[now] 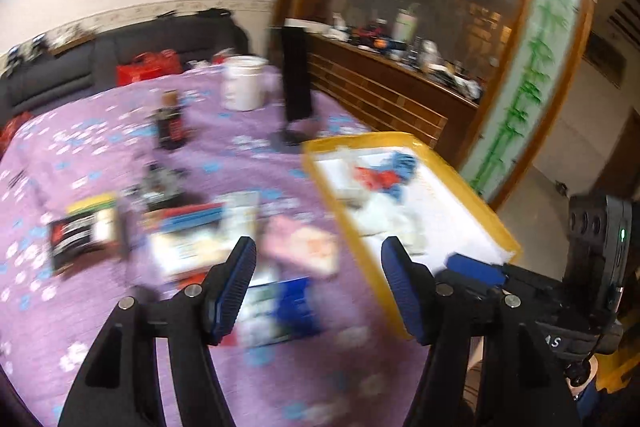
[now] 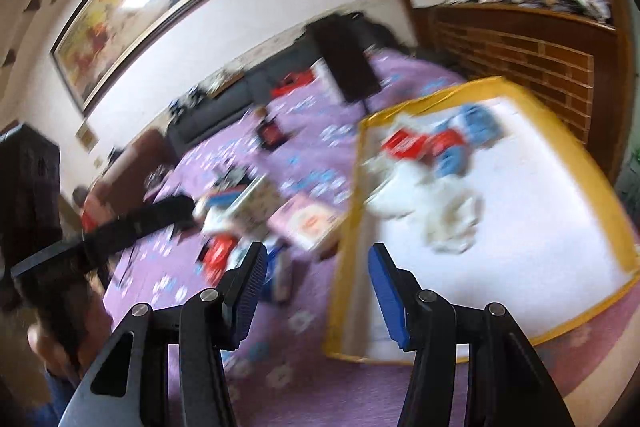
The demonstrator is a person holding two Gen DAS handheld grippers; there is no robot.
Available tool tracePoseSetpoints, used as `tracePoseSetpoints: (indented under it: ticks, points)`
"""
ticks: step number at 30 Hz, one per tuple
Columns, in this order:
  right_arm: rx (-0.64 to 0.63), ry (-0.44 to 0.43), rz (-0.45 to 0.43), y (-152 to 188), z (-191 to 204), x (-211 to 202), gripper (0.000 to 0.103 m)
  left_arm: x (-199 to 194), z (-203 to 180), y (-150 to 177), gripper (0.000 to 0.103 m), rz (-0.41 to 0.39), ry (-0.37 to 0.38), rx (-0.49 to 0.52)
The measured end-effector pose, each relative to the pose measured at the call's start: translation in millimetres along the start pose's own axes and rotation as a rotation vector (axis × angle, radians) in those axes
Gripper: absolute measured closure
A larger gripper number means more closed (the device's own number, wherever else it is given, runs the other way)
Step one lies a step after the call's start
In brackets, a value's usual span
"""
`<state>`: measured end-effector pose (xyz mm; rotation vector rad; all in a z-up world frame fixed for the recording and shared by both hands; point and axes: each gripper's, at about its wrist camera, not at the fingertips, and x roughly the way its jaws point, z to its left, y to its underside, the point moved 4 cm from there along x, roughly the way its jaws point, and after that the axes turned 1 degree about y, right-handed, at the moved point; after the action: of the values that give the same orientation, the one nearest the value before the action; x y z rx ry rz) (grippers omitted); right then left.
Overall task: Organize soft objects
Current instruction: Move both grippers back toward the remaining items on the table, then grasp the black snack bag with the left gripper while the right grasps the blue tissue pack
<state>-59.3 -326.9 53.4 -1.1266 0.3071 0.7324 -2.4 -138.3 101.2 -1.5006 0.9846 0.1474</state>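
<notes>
Broadly, purple flowered tabletop (image 1: 100, 147) across both blurred views, dark sofa (image 1: 120, 55) behind it and wooden cabinet (image 2: 520, 55) to the right. Yellow-rimmed tray (image 2: 568, 131) with white floor on the right part of the tabletop, holding soft things: white cloth (image 2: 436, 215) heaped mid-tray, red pieces (image 2: 404, 145) and blue pieces (image 2: 476, 123) beyond it, all too smeared to name further. Left of the tray, a scatter of boxes: pink box (image 1: 300, 243) just beside the rim, dark packet (image 1: 80, 231) further left, blue box (image 1: 296, 307) nearest. White mug (image 1: 242, 83) and dark bottle (image 1: 170, 123) well back. Left claw (image 1: 318, 291) moderately wide, nothing between the pads, over the boxes and tray edge. Right claw (image 2: 318, 295) also apart and empty, at the tray's near-left corner.
</notes>
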Motion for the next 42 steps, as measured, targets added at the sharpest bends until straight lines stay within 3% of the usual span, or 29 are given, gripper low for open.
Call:
tracePoseSetpoints:
  ticks: [4,6,8,12,15,19,24,28,29,31,33,37,40,41,42]
  points:
    - [-0.036,-0.027,0.052,13,18,18,0.046,-21,67,2,0.037,0.001,-0.112,-0.060]
    - [-0.047,-0.037,0.065,16,25,23,0.046,-25,100,-1,0.029,0.014,-0.152,-0.081]
    - [-0.063,-0.044,0.065,17,31,25,0.046,-25,130,-6,0.026,0.022,-0.220,-0.102]
    - [-0.072,-0.045,0.069,19,35,26,0.046,-9,189,-28,0.026,0.026,-0.281,-0.139]
    - [-0.072,-0.038,0.076,18,36,27,0.046,20,229,-41,0.026,0.051,-0.254,-0.210]
    - [-0.071,-0.027,0.074,16,36,25,0.046,65,268,-39,0.026,0.148,-0.243,-0.277]
    - [-0.057,-0.034,0.077,14,31,26,0.046,75,269,-9,0.027,0.250,-0.158,-0.328]
    - [-0.042,-0.051,0.081,14,27,29,0.046,50,228,16,0.024,0.290,-0.029,-0.248]
    - [-0.039,-0.054,0.082,15,27,30,0.046,44,215,24,0.023,0.298,-0.029,-0.209]
    - [-0.032,-0.062,0.088,16,26,33,0.046,32,203,30,0.021,0.266,-0.110,-0.153]
    - [-0.030,-0.070,0.100,19,27,35,0.046,30,202,33,0.019,0.252,-0.140,-0.172]
    - [-0.051,-0.059,0.097,23,31,31,0.046,44,201,36,0.019,0.278,-0.154,-0.197]
    - [-0.056,-0.044,0.093,23,28,28,0.046,62,201,38,0.019,0.310,-0.245,-0.181]
    - [-0.053,-0.042,0.094,24,28,28,0.046,68,204,40,0.020,0.317,-0.275,-0.189]
    - [-0.053,-0.040,0.099,24,27,29,0.046,71,205,43,0.030,0.315,-0.304,-0.208]
